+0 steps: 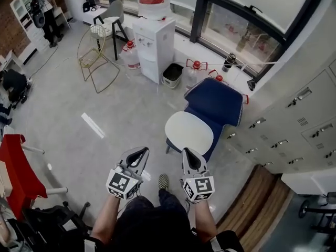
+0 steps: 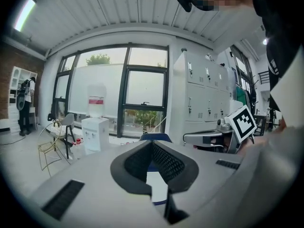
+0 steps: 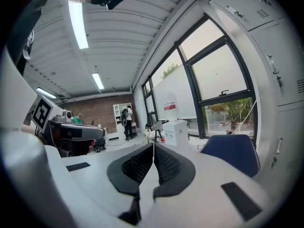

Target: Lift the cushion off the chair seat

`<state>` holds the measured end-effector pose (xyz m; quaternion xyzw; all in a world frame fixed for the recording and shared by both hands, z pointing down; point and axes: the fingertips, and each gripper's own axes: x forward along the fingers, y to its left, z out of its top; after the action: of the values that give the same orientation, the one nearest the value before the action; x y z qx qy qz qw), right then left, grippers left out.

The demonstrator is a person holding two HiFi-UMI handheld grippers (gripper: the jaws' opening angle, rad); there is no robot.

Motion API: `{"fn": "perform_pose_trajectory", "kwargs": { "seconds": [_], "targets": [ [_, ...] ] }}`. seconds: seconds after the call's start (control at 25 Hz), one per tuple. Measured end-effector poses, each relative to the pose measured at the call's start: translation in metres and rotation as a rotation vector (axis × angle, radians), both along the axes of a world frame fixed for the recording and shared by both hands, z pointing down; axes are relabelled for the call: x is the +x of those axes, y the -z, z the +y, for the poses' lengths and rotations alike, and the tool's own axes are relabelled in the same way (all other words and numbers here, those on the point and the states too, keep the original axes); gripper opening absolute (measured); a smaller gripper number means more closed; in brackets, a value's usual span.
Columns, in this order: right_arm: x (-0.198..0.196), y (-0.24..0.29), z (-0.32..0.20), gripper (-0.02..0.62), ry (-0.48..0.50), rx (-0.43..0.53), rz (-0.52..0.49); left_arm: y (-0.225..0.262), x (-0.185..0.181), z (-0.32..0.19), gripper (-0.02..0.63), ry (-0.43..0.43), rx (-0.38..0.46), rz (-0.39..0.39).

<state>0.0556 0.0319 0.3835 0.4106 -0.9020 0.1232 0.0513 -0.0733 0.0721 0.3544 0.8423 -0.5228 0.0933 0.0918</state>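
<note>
Cushion on blue chair, ahead of left gripper and right gripper (both pinched together, empty), untouched.

Office corner by the windows
A white water dispenser with a bottle on top stands at the sill, a bin just beside it. A wire chair and a grey chair stand to its left. Lockers line the right wall, a red cloth hangs at the left edge, and a person stands by a far shelf.

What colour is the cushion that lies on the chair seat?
The cushion is white, on a dark blue chair; the head view shows it best.
</note>
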Motion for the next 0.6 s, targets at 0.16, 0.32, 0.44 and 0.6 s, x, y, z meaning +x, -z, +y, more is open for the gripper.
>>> {"fn": "perform_pose_trajectory", "kwargs": {
  "seconds": [0.16, 0.32, 0.44, 0.6],
  "targets": [
    [0.010, -0.011, -0.014, 0.029, -0.038, -0.030, -0.003, -0.009, 0.008, -0.020, 0.017, -0.032, -0.029, -0.001],
    [0.017, -0.020, -0.024, 0.029, -0.072, -0.050, -0.003, -0.012, 0.014, -0.036, 0.017, -0.068, -0.036, -0.004],
    [0.017, -0.019, -0.030, 0.029, -0.097, -0.047, -0.011, -0.011, 0.014, -0.050, 0.017, -0.097, -0.029, 0.003],
    [0.021, -0.022, -0.036, 0.029, -0.167, -0.041, -0.008, -0.015, 0.016, -0.067, 0.017, -0.166, -0.035, 0.004]
  ]
}}
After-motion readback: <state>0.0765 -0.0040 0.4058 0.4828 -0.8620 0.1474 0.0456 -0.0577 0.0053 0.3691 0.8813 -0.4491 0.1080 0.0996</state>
